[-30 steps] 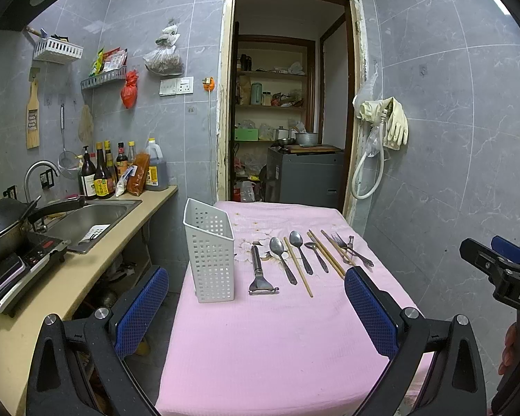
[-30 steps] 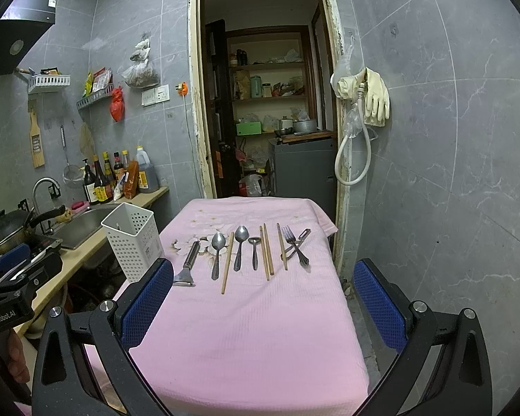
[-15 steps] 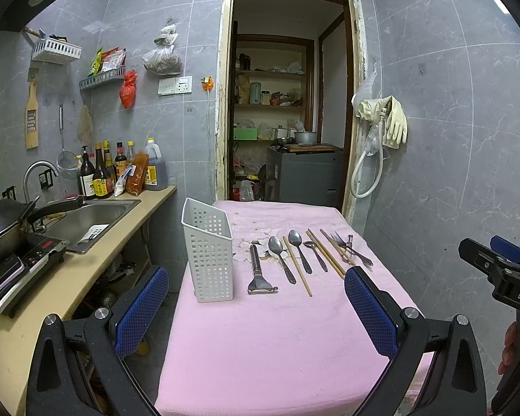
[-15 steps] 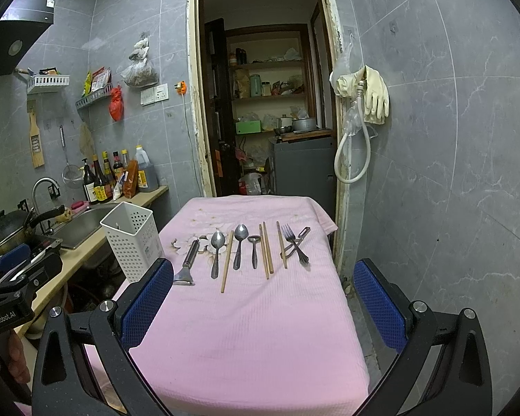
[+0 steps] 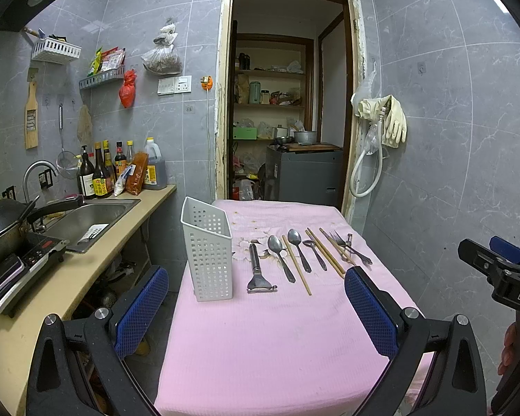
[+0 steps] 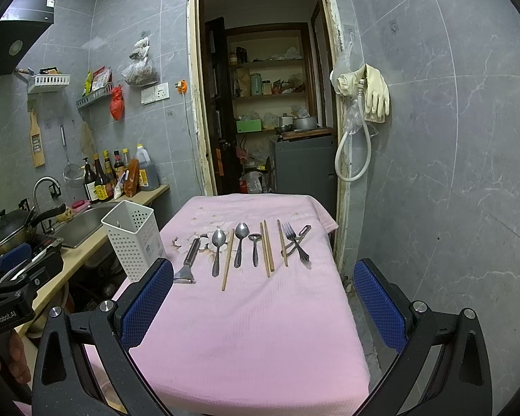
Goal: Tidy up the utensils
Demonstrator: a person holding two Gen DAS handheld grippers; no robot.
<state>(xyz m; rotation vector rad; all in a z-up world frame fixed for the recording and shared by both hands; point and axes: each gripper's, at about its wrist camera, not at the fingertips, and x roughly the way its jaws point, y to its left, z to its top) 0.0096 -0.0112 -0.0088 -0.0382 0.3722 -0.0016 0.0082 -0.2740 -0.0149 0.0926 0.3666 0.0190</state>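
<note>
Left tongs [image 5: 256,310]: spread wide, nothing between the pads, held above the near end of the worktop [image 5: 277,339]
Right tongs [image 6: 263,303]: spread wide too, empty, also over the near end; I see its body at the right edge of the left wrist view
Caddy: white perforated caddy [image 5: 208,253] upright at the left edge of the pink cloth, open top, nothing in it that I can see
Utensils: one row across the cloth beyond both tongs, none touched yet
Order, left to right: peeler [image 5: 258,270], spoon [image 5: 280,254], single chopstick [image 5: 296,265], second spoon [image 5: 299,248], small spoon [image 5: 314,253], chopstick pair [image 5: 326,253], another chopstick with forks [image 5: 350,248] crossed at the far right
Long axis: each piece runs roughly away from me, handles nearer, so my pads would close across a handle
Nearer side: peeler and caddy lie toward my left tongs; forks lie toward my right
Judgement: task at its start; the peeler, just beside the caddy, looks the shortest carry for my left
</note>
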